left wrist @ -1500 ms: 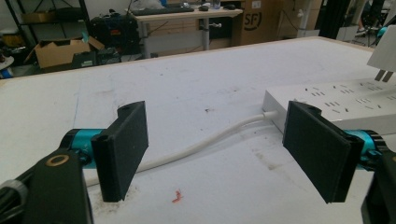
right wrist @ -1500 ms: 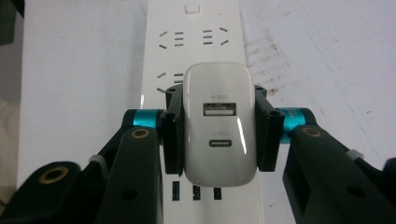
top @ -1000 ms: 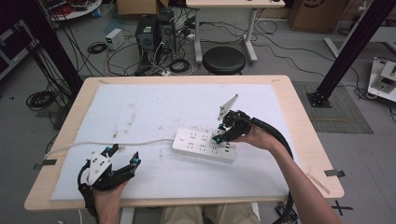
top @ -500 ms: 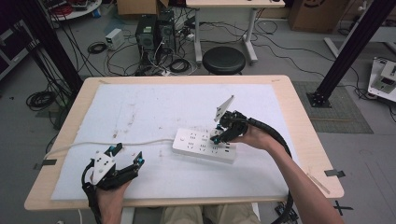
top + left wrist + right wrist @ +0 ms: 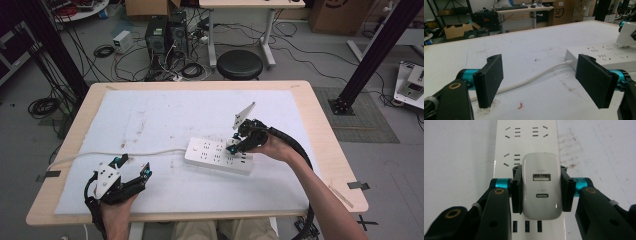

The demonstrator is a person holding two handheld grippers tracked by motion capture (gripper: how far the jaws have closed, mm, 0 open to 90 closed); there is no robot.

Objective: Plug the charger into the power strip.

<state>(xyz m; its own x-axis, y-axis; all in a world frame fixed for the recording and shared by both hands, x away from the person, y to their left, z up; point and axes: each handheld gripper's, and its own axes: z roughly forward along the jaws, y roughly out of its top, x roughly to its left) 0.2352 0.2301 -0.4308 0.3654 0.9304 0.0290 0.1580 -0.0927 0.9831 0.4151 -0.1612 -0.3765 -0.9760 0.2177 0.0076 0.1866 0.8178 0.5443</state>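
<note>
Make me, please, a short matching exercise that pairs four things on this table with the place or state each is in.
Things:
1. left claw
2. right claw
3. white charger
4. power strip cable

Places or states:
A. lies across the white mat toward the table's left edge
B. open, holding nothing, near the front edge
C. shut on the charger's two sides
D. over the power strip, USB ports facing the right gripper view

Pairs: 1-B, 2-C, 3-D, 4-A
</note>
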